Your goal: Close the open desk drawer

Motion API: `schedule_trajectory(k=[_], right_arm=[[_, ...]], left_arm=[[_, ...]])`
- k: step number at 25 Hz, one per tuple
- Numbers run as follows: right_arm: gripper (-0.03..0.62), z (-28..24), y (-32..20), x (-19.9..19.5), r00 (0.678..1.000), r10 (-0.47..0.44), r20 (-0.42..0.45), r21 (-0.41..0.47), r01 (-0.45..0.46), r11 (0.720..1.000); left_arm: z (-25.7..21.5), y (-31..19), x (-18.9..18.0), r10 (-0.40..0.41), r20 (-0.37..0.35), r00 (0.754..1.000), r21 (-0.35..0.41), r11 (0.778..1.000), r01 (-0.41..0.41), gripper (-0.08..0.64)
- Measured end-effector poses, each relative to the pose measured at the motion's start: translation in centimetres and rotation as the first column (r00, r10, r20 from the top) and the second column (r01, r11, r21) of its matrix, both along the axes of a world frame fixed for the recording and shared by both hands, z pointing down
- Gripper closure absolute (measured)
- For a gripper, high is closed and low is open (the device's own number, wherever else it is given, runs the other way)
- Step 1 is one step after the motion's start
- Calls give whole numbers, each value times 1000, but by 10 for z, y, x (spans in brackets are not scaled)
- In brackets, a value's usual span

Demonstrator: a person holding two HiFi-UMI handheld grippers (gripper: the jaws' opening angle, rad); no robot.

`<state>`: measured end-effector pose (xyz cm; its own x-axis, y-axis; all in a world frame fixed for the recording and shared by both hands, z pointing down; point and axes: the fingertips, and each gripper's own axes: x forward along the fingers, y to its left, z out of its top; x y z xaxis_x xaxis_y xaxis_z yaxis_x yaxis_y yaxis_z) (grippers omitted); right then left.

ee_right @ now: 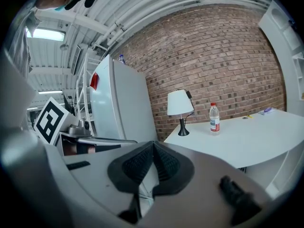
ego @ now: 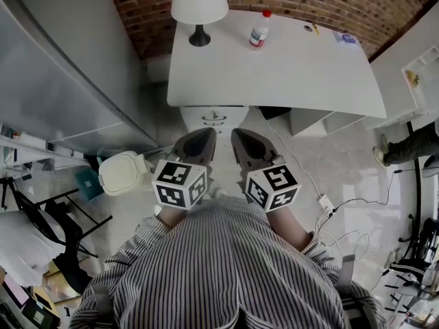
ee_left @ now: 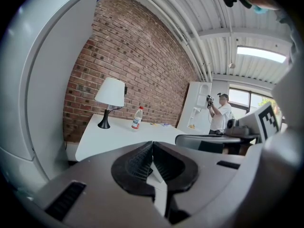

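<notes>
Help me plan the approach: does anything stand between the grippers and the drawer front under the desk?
Nothing visible does. In the head view the left gripper and right gripper, both shut and empty, point at the drawer front with only a short open gap between.

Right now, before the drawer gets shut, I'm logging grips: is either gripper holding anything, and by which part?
Nothing is held. The left gripper and right gripper are both shut with nothing between their jaws.

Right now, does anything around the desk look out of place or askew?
Only the drawer under the white desk: its front juts past the desk's edge, so it seems pulled out. The lamp and bottle stand upright, and I see no spill.
</notes>
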<state>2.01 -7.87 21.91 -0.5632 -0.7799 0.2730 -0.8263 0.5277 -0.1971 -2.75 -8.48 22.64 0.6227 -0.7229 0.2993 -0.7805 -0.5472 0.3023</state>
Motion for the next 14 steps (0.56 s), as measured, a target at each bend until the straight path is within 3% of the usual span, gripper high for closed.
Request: schedule_trajectory(k=[14], right_arm=[[577,2,-2,-2,1000,-15,-4,-2,15,1000]], left_arm=[[3,-3,0,-9,-5,1000,-14,1000,9,548]])
